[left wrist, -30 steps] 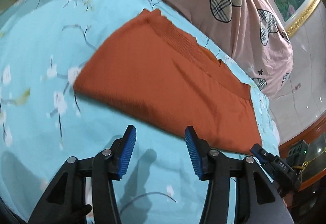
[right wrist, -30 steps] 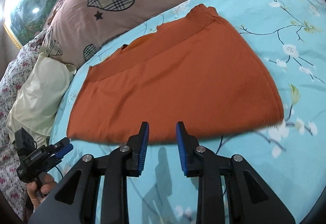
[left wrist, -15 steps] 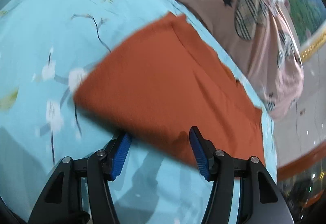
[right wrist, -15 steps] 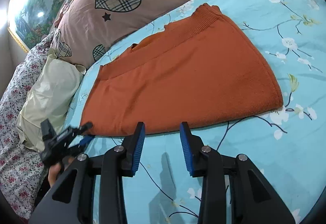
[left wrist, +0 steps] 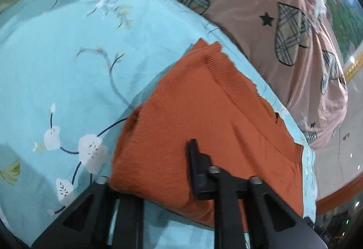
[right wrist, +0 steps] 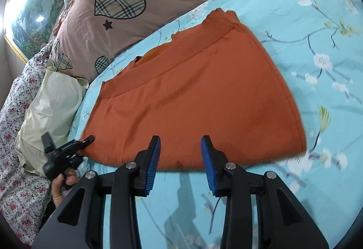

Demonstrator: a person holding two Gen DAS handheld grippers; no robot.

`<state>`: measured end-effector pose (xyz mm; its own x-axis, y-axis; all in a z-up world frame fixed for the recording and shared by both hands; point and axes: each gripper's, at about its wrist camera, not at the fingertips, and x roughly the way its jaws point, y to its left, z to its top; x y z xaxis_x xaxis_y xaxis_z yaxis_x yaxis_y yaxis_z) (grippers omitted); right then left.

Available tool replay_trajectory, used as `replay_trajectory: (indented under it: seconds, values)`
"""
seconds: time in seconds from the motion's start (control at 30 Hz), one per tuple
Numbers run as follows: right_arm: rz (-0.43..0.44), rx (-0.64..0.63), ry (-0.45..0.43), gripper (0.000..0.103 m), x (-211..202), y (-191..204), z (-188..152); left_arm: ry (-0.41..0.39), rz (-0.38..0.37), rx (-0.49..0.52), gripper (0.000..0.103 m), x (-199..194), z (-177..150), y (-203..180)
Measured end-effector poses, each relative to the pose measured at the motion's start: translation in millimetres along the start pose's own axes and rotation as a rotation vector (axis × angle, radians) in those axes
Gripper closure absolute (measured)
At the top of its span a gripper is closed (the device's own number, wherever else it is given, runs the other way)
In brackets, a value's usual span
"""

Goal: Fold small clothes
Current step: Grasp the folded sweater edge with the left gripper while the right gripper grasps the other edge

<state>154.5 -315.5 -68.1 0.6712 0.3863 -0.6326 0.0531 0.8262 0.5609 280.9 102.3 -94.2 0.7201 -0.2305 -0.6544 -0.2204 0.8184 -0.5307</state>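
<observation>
since a second ago left tongs (left wrist: 158,181) reached one folded orange knit garment (left wrist: 204,124) on the bed's blue floral sheet (left wrist: 56,79), closing on its near edge; right tongs (right wrist: 180,153) hover narrowly parted, empty.

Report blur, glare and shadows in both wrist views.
Left wrist: heavy fisheye bending, soft floral light-blue bedsheet, orange knitted garment moderately sharp. Right wrist: glare on the framed landscape painting, garment's right edge smeared, fingers cast shadows on the sheet.
</observation>
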Motion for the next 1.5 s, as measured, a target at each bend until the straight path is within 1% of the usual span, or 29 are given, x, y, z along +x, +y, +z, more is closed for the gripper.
replay_trajectory:
  seconds: [0.07, 0.13, 0.27, 0.33, 0.4, 0.43, 0.5, 0.53, 0.57, 0.63, 0.67, 0.7, 0.73, 0.8, 0.87, 0.97, 1.0, 1.03, 1.07, 1.1, 1.2, 1.3, 1.37, 1.43, 1.5]
  values:
    - [-0.015, -0.007, 0.004, 0.065, 1, -3, 8, -0.015, 0.000, 0.069, 0.095, -10, 1, -16]
    - [-0.027, -0.009, 0.012, 0.065, 3, -6, 15, -0.033, -0.010, 0.155, 0.096, -20, 1, -41]
    - [-0.016, -0.008, 0.006, 0.065, 1, -12, 30, -0.039, -0.078, 0.294, 0.097, -34, -9, -94]
    - [-0.001, -0.007, 0.000, 0.065, -1, -12, 36, -0.024, -0.109, 0.364, 0.097, -33, -24, -124]
    - [0.017, -0.007, -0.003, 0.065, -2, -11, 43, -0.002, -0.124, 0.428, 0.097, -30, -44, -149]
    - [0.034, -0.009, 0.006, 0.065, 1, -10, 48, 0.011, -0.124, 0.473, 0.097, -24, -58, -164]
    - [0.058, -0.004, 0.029, 0.064, 8, -8, 55, 0.030, -0.111, 0.531, 0.097, -14, -80, -180]
    - [0.078, -0.001, 0.049, 0.064, 14, -6, 59, 0.047, -0.106, 0.550, 0.097, -6, -91, -185]
    - [0.091, 0.005, 0.069, 0.061, 20, -5, 62, 0.063, -0.100, 0.566, 0.097, 2, -100, -189]
    - [0.118, 0.011, 0.109, 0.048, 37, 2, 69, 0.089, -0.077, 0.590, 0.097, 14, -115, -194]
    - [0.134, 0.010, 0.124, 0.038, 45, 5, 71, 0.092, -0.062, 0.604, 0.097, 17, -121, -195]
    - [0.156, 0.011, 0.143, 0.032, 54, 9, 74, 0.087, -0.048, 0.621, 0.097, 20, -125, -195]
    - [0.181, 0.014, 0.170, 0.030, 67, 14, 77, 0.080, -0.038, 0.635, 0.097, 21, -129, -196]
    - [0.193, 0.016, 0.235, 0.030, 94, 23, 83, 0.069, -0.031, 0.653, 0.097, 19, -131, -198]
    - [0.219, 0.026, 0.316, 0.030, 128, 34, 89, 0.065, -0.044, 0.647, 0.097, 15, -128, -198]
    - [0.258, 0.061, 0.375, 0.030, 164, 46, 95, 0.071, -0.084, 0.608, 0.097, 9, -121, -194]
    - [0.271, 0.068, 0.380, 0.032, 170, 49, 97, 0.070, -0.095, 0.598, 0.097, 5, -119, -194]
    - [0.285, 0.067, 0.374, 0.039, 176, 54, 100, 0.068, -0.097, 0.600, 0.097, 2, -117, -195]
    - [0.297, 0.055, 0.366, 0.064, 180, 60, 103, 0.066, -0.094, 0.610, 0.097, 1, -117, -197]
    - [0.301, 0.046, 0.363, 0.078, 182, 64, 107, 0.062, -0.093, 0.621, 0.097, -1, -118, -200]
    - [0.291, 0.003, 0.300, 0.083, 167, 70, 121, 0.055, -0.135, 0.644, 0.097, -13, -119, -210]
    - [0.281, -0.073, 0.197, 0.084, 126, 71, 137, 0.035, -0.199, 0.676, 0.097, -25, -121, -233]
    - [0.260, -0.116, 0.136, 0.084, 95, 59, 146, 0.059, -0.268, 0.682, 0.097, -28, -128, -252]
    - [0.214, -0.139, 0.104, 0.084, 75, 42, 151, 0.099, -0.325, 0.685, 0.097, -22, -139, -270]
    - [0.154, -0.138, 0.097, 0.084, 63, 17, 153, 0.135, -0.356, 0.705, 0.097, -12, -154, -285]
